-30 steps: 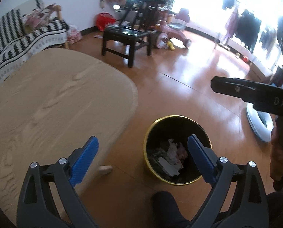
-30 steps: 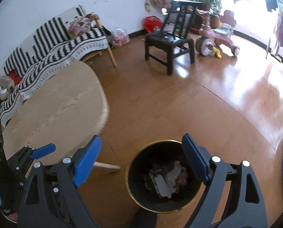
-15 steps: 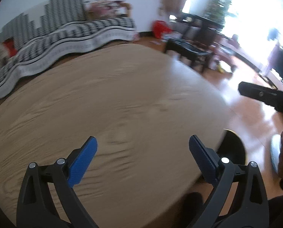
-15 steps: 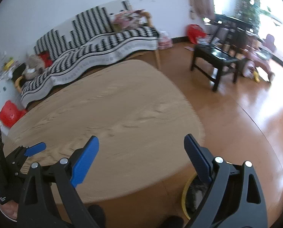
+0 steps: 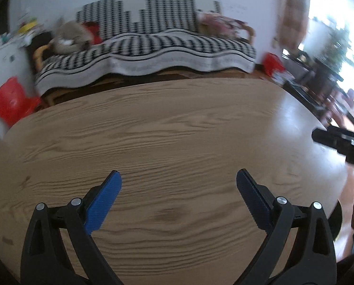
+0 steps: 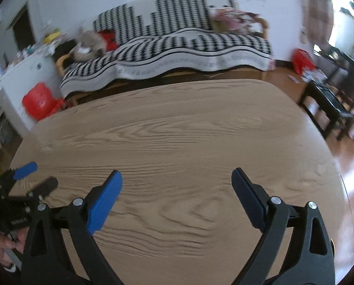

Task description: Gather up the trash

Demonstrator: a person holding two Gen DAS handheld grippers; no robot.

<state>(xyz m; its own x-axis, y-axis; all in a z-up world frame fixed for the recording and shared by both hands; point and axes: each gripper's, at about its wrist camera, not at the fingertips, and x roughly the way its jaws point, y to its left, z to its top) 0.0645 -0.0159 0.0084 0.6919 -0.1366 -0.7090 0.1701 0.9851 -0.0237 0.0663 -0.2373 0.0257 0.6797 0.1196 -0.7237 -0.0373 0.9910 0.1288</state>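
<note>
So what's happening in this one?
A person holds two grippers over a wooden table. The left gripper and right gripper are both open and hold nothing. No trash shows on the tabletop in either view. A dark rim, maybe the bin, peeks past the table's right edge. A striped sofa stands behind.

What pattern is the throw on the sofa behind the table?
Black-and-white check with striped borders on the throw; clearest in the right wrist view.
</note>
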